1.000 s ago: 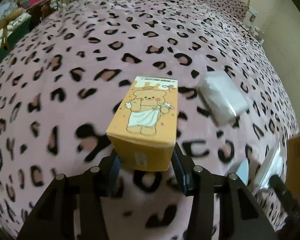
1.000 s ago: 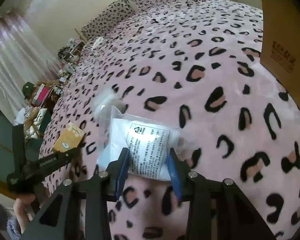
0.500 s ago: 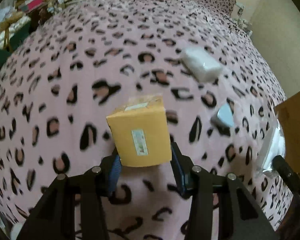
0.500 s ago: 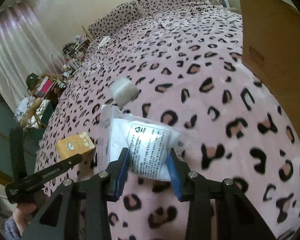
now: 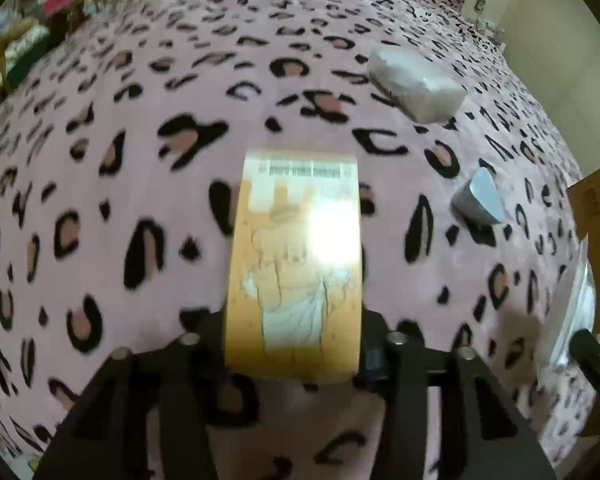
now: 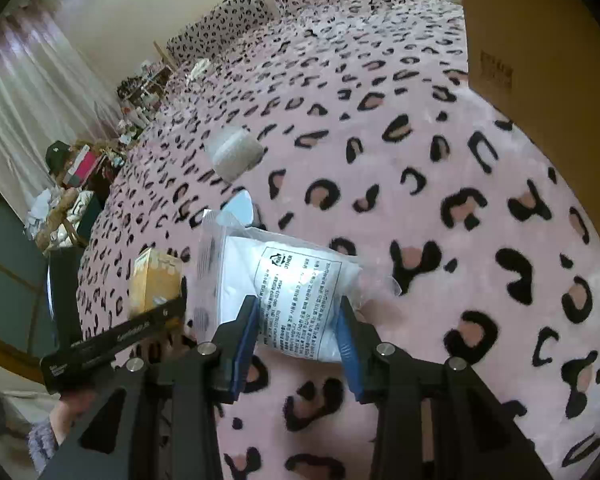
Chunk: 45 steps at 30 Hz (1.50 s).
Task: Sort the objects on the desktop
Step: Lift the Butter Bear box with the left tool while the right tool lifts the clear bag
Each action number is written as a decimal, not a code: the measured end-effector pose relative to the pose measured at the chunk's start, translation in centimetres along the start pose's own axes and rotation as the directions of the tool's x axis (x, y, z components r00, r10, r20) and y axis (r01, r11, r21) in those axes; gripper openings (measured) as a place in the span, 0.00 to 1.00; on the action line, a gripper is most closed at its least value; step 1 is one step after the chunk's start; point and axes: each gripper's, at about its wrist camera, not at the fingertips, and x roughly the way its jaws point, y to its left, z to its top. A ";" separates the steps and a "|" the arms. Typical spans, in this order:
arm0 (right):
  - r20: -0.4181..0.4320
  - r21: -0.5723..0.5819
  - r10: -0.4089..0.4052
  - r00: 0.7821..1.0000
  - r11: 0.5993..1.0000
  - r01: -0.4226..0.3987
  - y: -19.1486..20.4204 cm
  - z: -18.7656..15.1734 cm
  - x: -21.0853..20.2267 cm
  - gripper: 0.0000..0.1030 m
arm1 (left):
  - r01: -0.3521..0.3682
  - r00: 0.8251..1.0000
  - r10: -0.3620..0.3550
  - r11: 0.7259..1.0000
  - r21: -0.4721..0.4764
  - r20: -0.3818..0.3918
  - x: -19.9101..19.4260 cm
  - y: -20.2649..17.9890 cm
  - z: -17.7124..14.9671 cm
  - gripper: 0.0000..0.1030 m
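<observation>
The left tool (image 5: 292,344) is opening around one orange box (image 5: 294,264), which lies lengthwise between its jaws on the bed (image 5: 100,160); the pads look clear of its sides, probably because it is being set down there. Further right lie one grey wrapped packet (image 5: 414,80) and one small pale-blue wedge (image 5: 480,202), apart from each other and from the box. The right tool (image 6: 298,332) pinches one white plastic bag (image 6: 296,292) above the bedspread, its blue pads pressed on both sides, likely to carry it toward the one cardboard carton (image 6: 540,60) at the far right. That makes four loose things and one carton.
</observation>
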 end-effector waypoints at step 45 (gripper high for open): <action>0.186 -0.264 0.020 0.982 0.964 0.030 10.6 -3.6 -11.9 0.37 | -0.110 0.953 0.080 0.990 0.087 0.291 -23.4 -2.9 -5.8 0.43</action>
